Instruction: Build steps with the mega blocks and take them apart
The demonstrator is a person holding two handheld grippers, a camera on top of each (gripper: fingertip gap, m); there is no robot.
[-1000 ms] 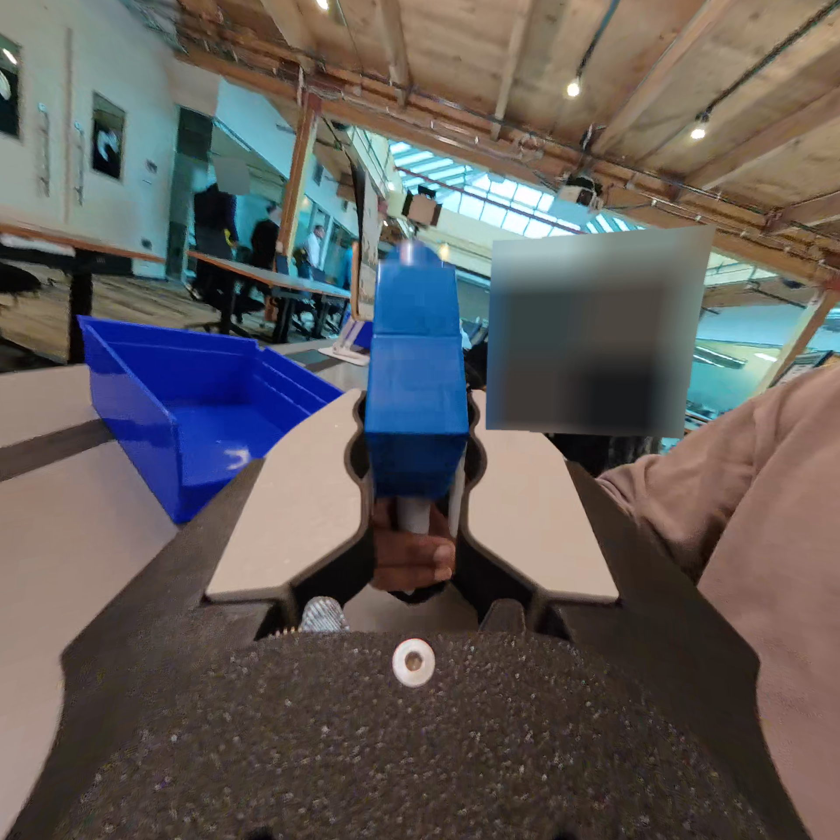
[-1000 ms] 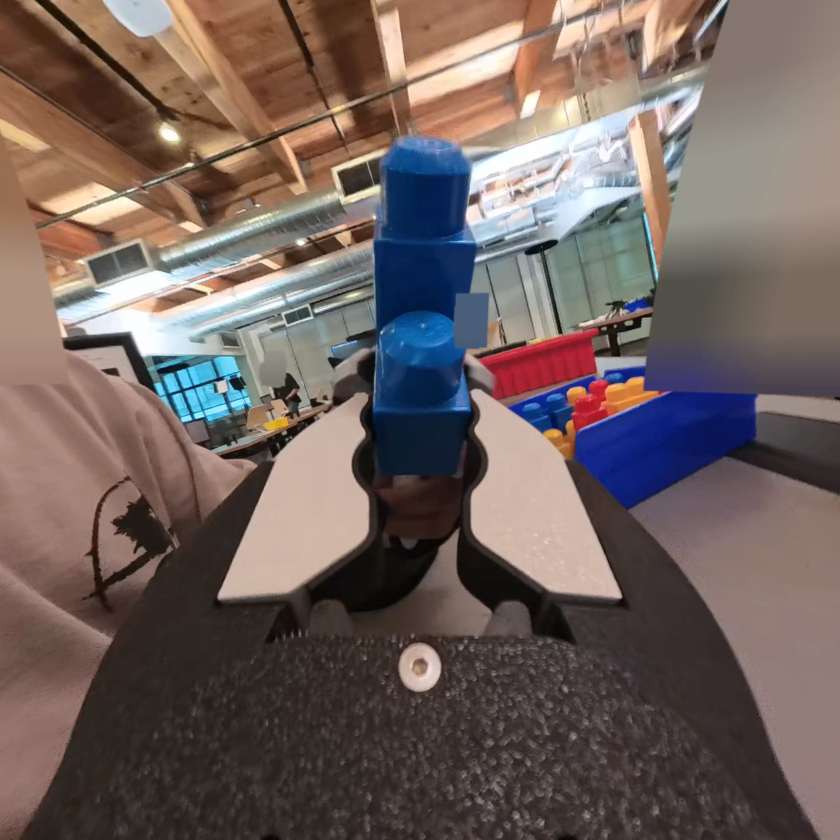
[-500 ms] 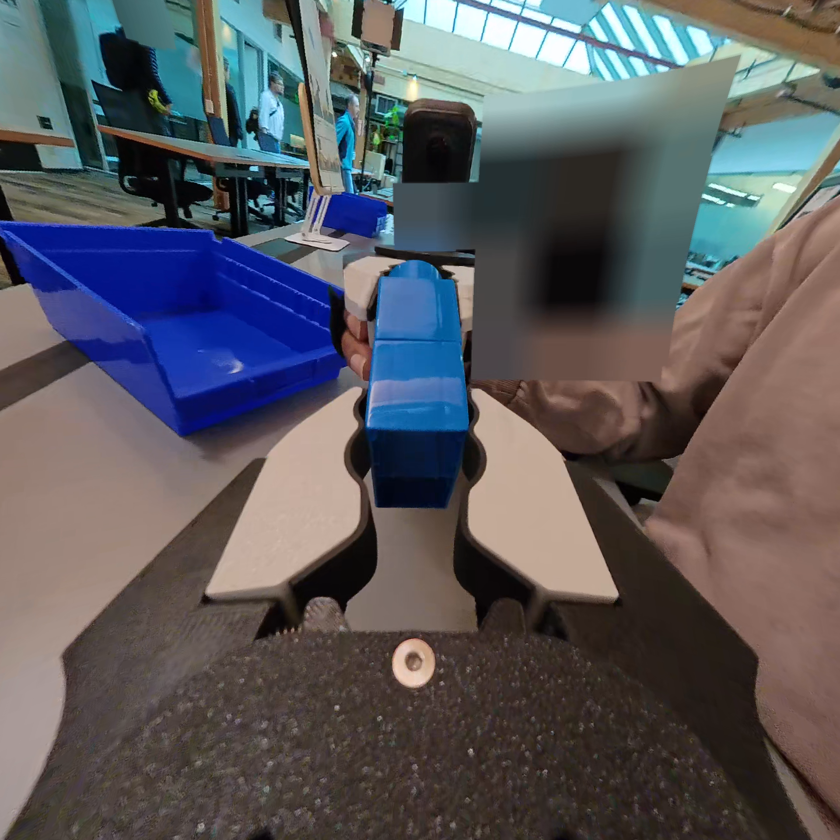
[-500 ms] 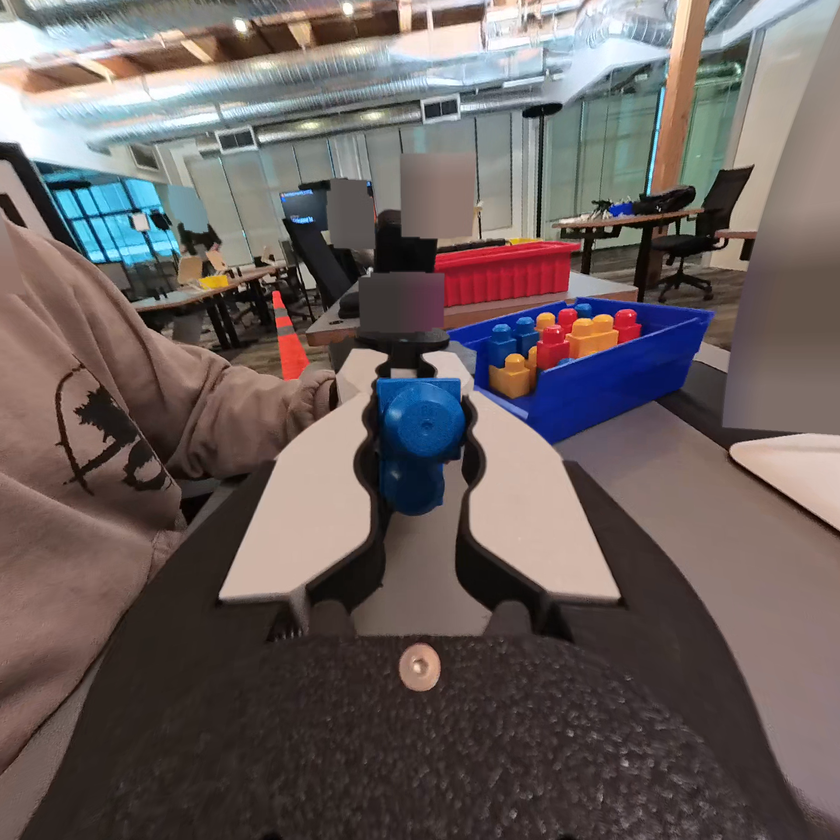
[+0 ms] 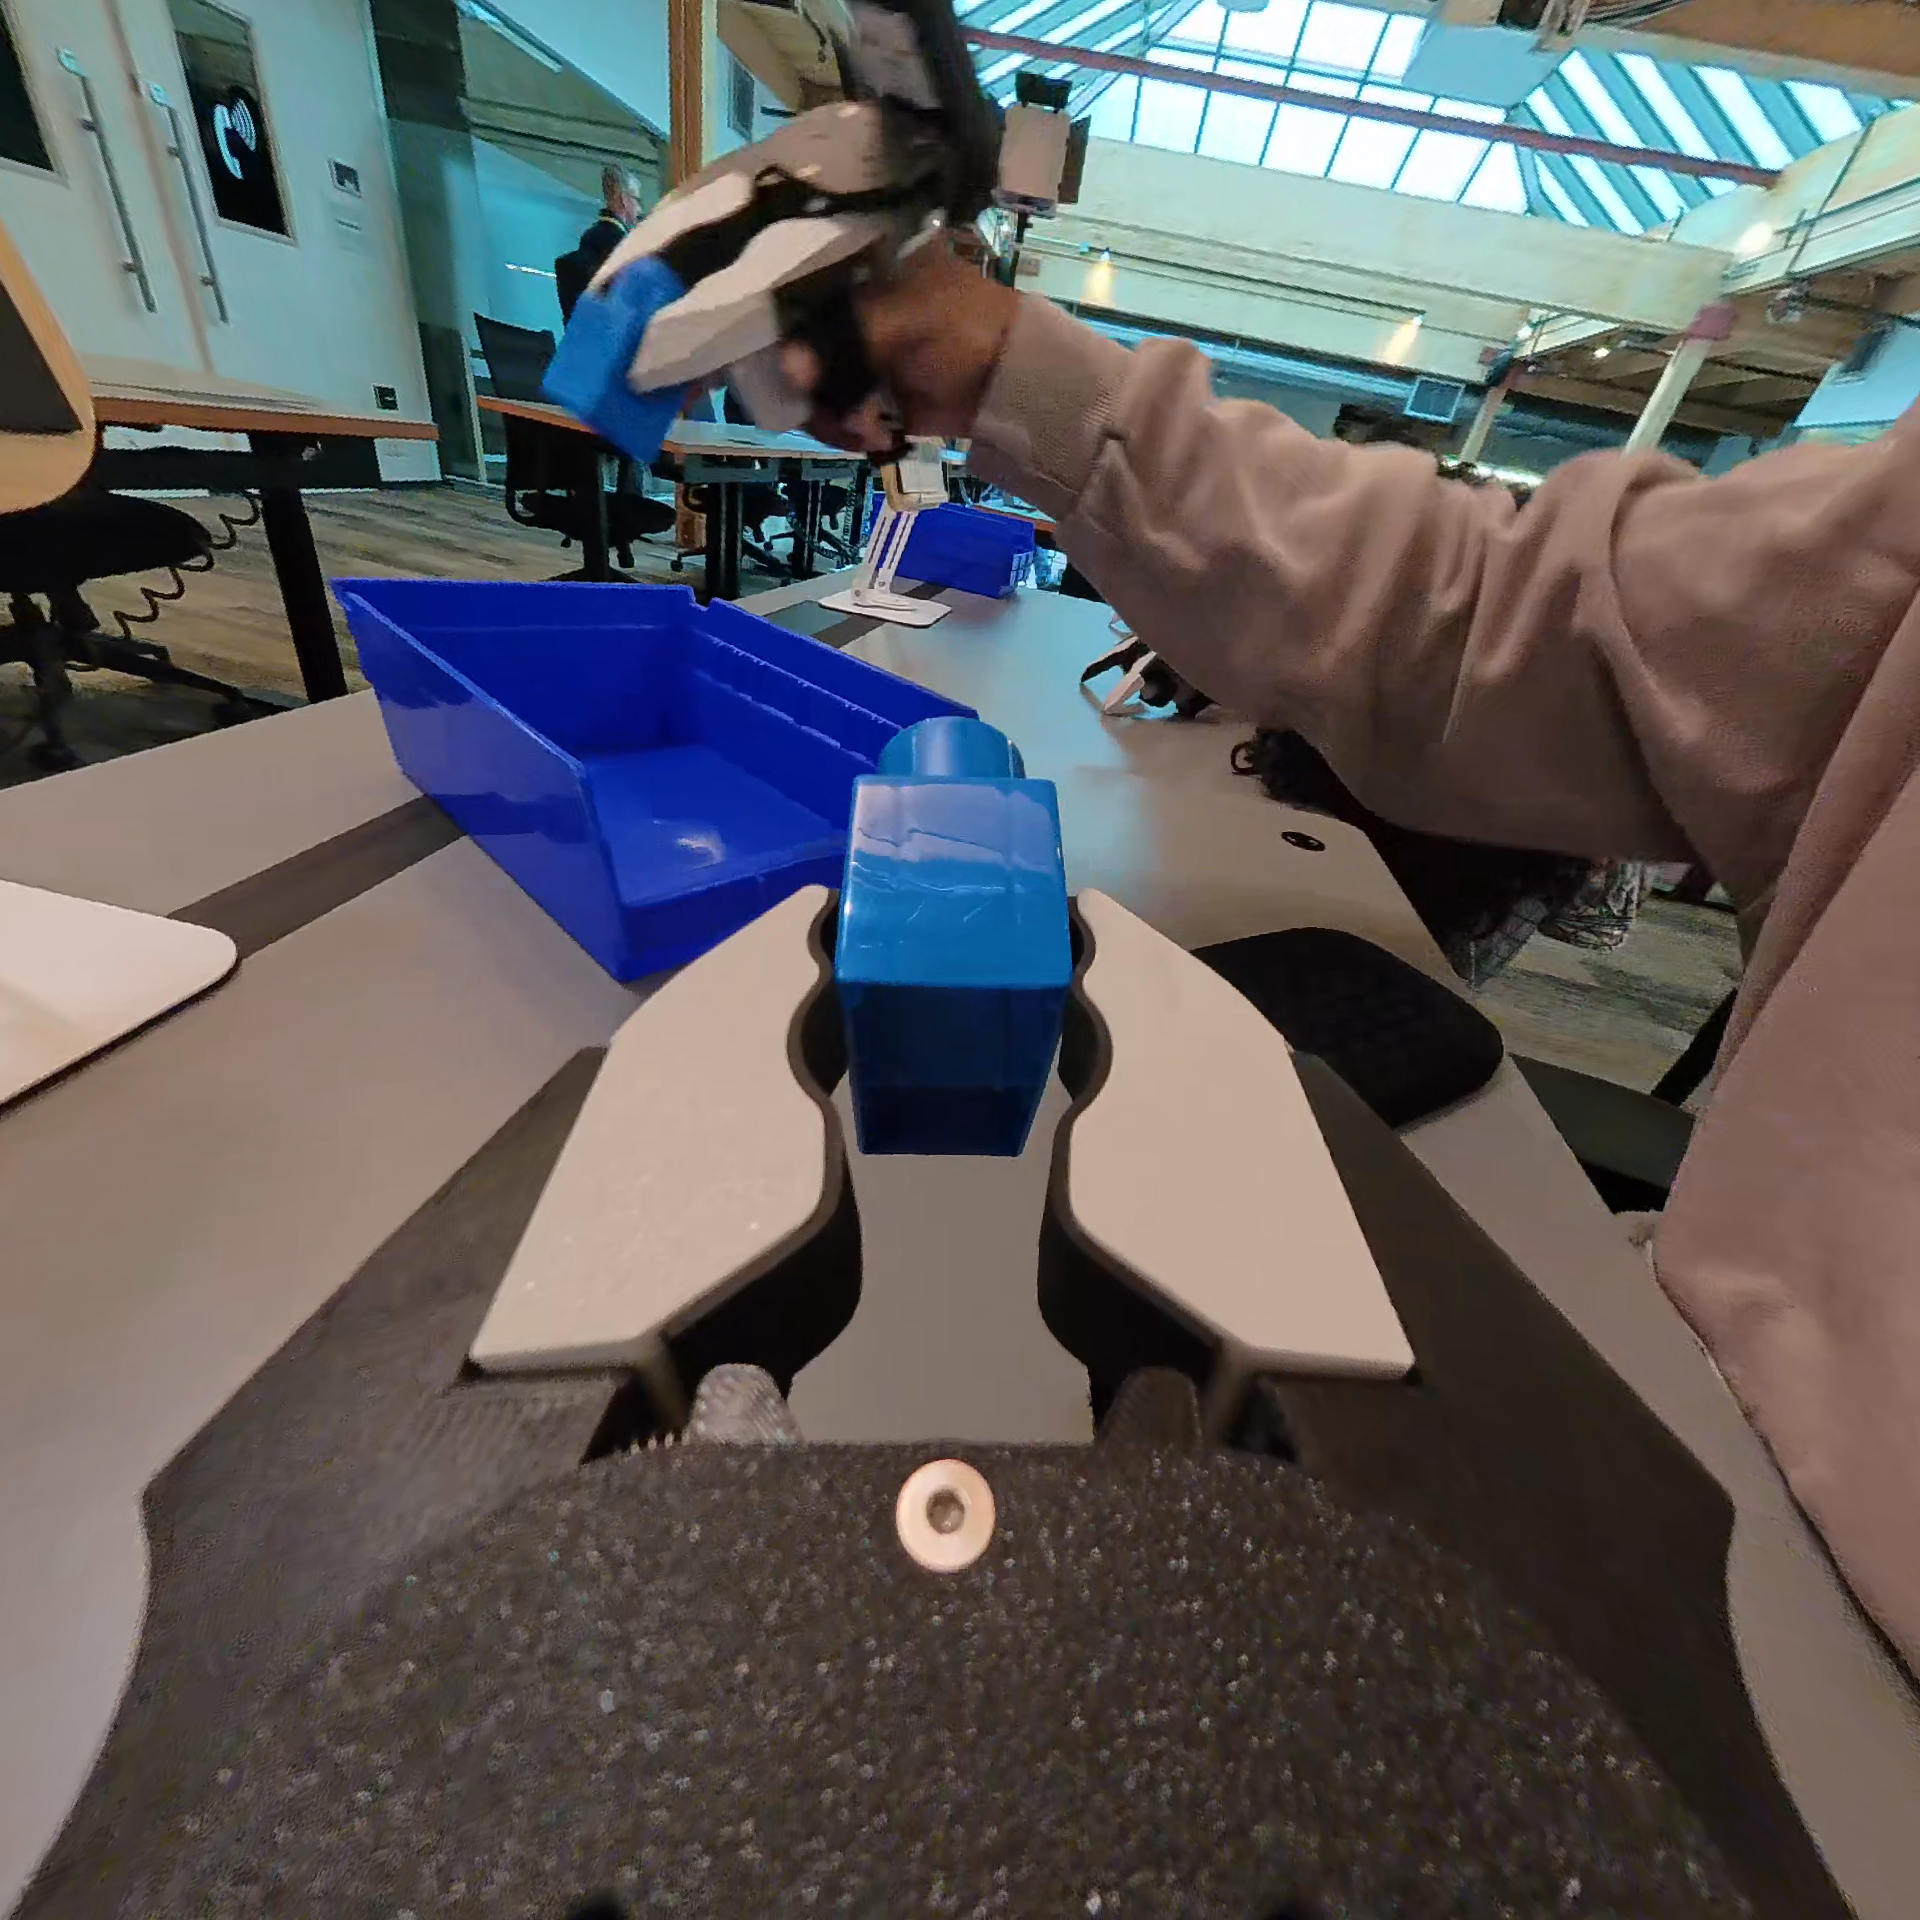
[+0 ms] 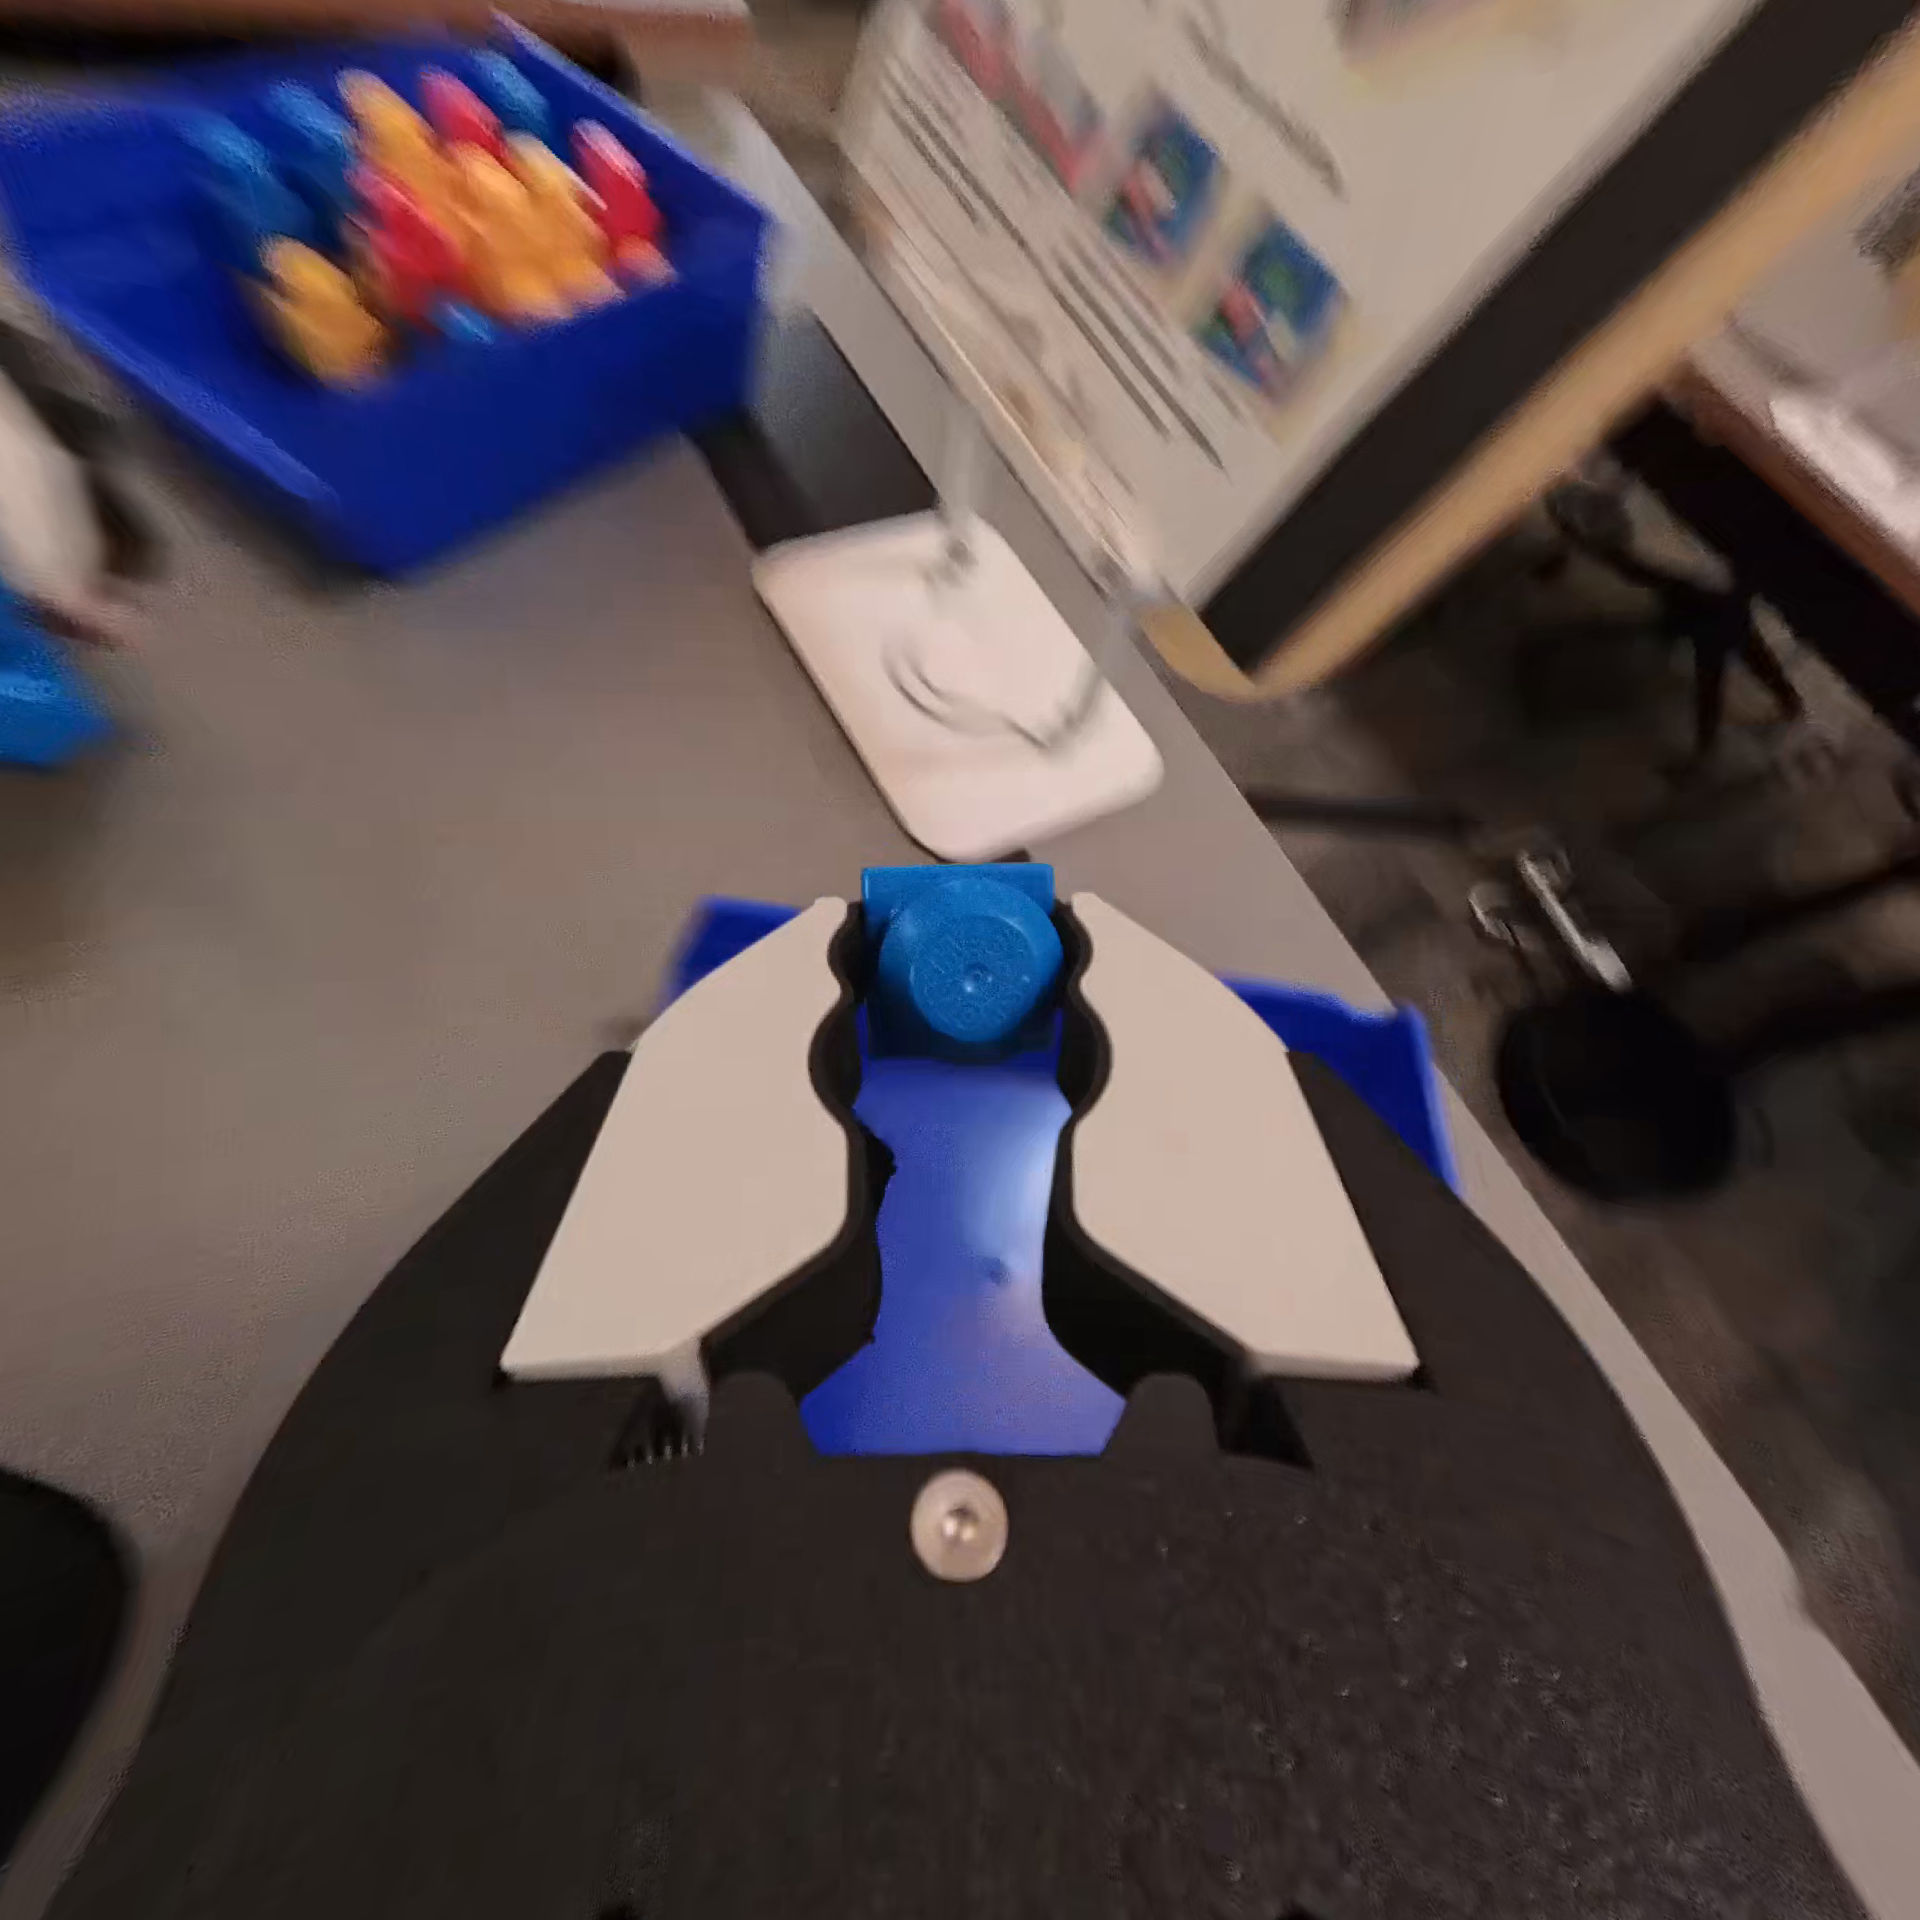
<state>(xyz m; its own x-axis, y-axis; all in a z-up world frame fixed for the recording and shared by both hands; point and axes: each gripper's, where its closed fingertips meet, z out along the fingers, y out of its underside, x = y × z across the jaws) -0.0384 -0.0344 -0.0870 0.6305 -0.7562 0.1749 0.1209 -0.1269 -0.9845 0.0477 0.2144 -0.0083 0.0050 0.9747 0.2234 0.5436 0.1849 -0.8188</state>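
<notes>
Left tongs (image 5: 951, 935): clenched on one blue block (image 5: 951, 977), stud pointing away, above the grey table (image 5: 312, 1091).
Right tongs (image 6: 961, 935): clenched on a second blue block (image 6: 961, 977), raised over the empty blue bin (image 5: 623, 748).
Around: white stand base (image 6: 966, 686) near the table's edge; bin of blocks (image 6: 416, 312) farther off, blurred.
Room: open table between the bins.

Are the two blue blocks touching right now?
Apart. Left wrist view shows one blue block in the left tongs, the other block raised in the right tongs.
</notes>
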